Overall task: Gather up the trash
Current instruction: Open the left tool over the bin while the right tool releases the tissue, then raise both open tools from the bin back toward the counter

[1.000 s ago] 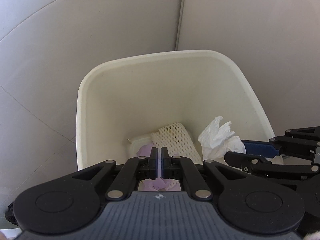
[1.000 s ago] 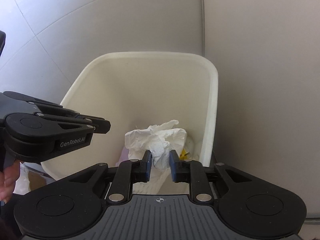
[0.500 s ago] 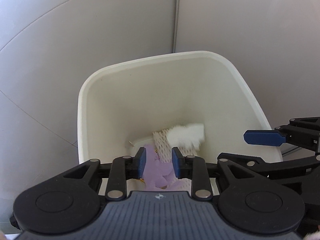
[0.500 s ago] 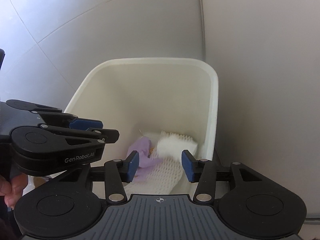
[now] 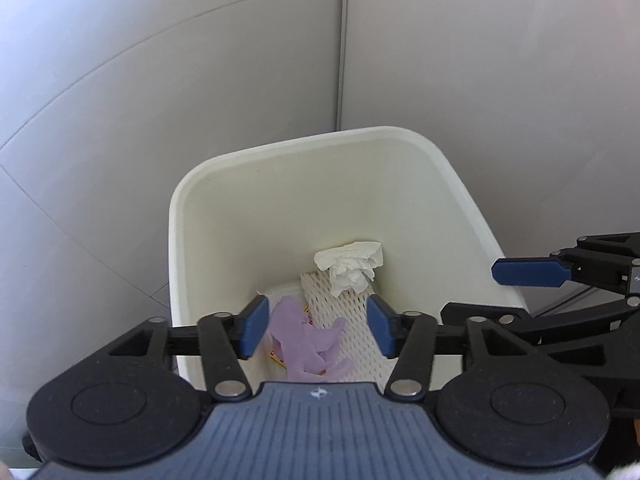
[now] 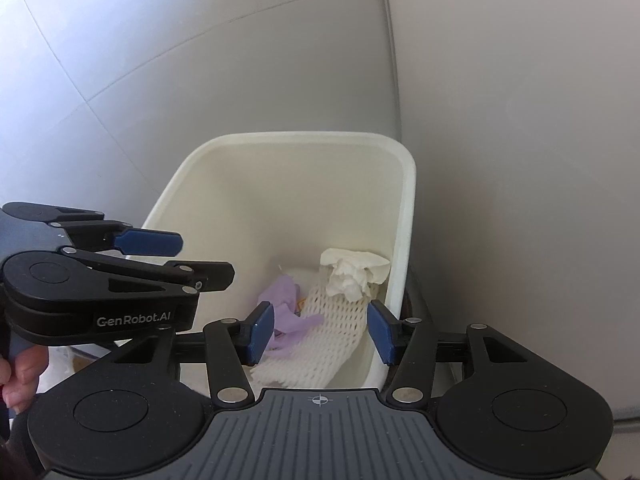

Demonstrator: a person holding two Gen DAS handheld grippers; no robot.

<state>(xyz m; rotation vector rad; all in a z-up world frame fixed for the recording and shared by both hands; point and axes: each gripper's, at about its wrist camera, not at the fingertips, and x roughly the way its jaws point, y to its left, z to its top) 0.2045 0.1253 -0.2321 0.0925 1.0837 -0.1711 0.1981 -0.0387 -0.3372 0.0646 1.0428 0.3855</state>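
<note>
Side by side above the bin (image 5: 224,216): left gripper (image 5: 316,330) and right gripper (image 6: 320,332), tongs apart, empty. Inside, foam net (image 6: 336,328) lengthwise toward the far wall, crumpled tissue (image 5: 352,268) at its far end.

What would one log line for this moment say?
left tongs: open, empty | right tongs: open, empty | crumpled tissue, purple glove: in white bin

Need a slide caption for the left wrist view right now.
Open left hand-held gripper above white trash bin holding crumpled tissue, foam mesh sleeve and purple glove.
</note>
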